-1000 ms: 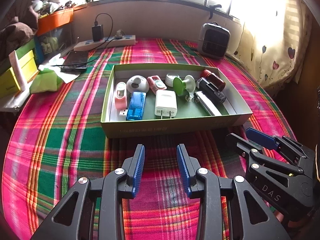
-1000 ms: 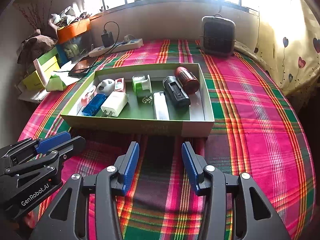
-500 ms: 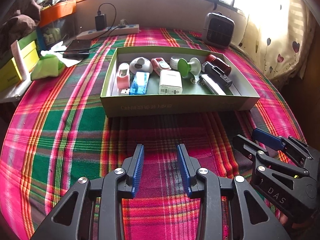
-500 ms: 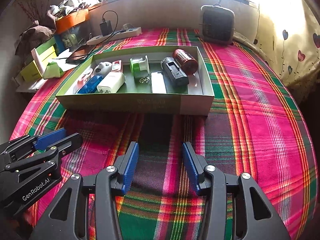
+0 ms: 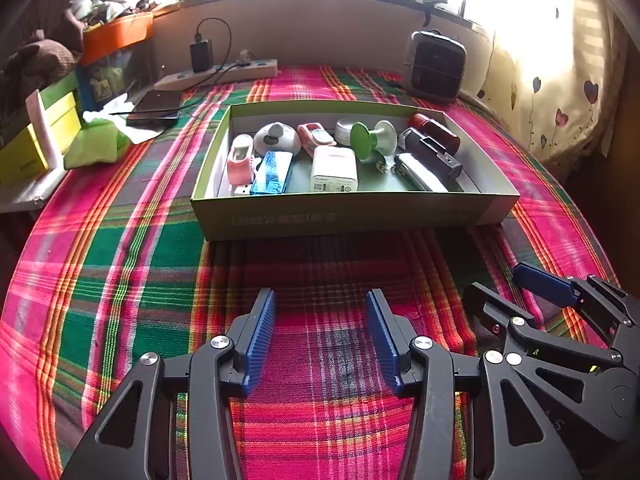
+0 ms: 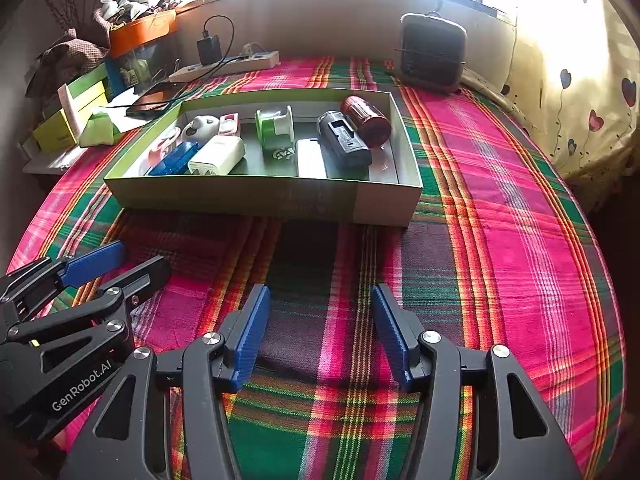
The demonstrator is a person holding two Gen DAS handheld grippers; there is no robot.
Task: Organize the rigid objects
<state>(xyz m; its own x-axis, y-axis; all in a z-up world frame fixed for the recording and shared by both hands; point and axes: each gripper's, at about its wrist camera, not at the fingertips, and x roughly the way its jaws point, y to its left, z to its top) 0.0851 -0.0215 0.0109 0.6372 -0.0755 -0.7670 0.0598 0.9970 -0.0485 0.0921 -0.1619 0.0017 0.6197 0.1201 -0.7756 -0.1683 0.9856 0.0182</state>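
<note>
A shallow green cardboard box (image 5: pixel 344 216) (image 6: pixel 256 196) sits on the plaid cloth and holds several small rigid objects: a white charger (image 5: pixel 334 170) (image 6: pixel 218 155), a blue case (image 5: pixel 272 172) (image 6: pixel 174 162), a pink piece (image 5: pixel 240 158), a green-and-white spool (image 5: pixel 370 140) (image 6: pixel 274 126), a black device (image 5: pixel 434 154) (image 6: pixel 344 142) and a red cylinder (image 5: pixel 432 132) (image 6: pixel 366 118). My left gripper (image 5: pixel 321 298) (image 6: pixel 118 258) hangs open over the cloth in front of the box, nothing between its fingers. Beside it my right gripper (image 6: pixel 321 292) (image 5: pixel 500 282) is also open and empty.
A dark small heater (image 5: pixel 436 66) (image 6: pixel 434 54) stands behind the box. At the back left lie a power strip with a plugged charger (image 5: pixel 218 74), a phone (image 5: pixel 156 106), a green tissue pack (image 5: pixel 96 144) and stacked boxes (image 5: pixel 32 148). A curtain (image 6: pixel 580 92) hangs at right.
Both grippers have drawn back from the box, which now lies farther away in both views. Both stay open and empty; the box contents have not moved.
</note>
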